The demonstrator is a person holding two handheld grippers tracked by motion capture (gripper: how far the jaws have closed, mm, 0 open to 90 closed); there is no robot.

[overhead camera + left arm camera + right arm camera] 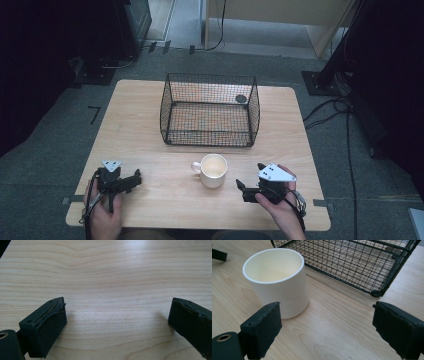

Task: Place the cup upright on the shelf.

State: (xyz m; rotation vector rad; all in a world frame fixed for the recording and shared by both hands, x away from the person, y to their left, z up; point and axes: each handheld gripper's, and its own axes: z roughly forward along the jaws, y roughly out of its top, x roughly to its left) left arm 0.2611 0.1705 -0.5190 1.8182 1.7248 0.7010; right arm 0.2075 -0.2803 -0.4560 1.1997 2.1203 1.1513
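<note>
A white mug (212, 170) stands upright and empty on the wooden table (140, 125), its handle pointing left. Behind it sits a black wire basket (210, 110), open at the top. My right gripper (248, 181) is held just right of the mug, open, with nothing between its jaws. In the right gripper view the mug (277, 280) stands close ahead on the left, beyond the open gripper (327, 327), and the basket (352, 262) lies farther back. My left gripper (136, 179) rests near the table's front left, open; in its own view the gripper (117, 320) spans bare wood.
A small dark round object (241, 99) is at the basket's back right corner. Cables (330, 112) run over the grey floor to the right of the table. Dark equipment stands at the far left and right.
</note>
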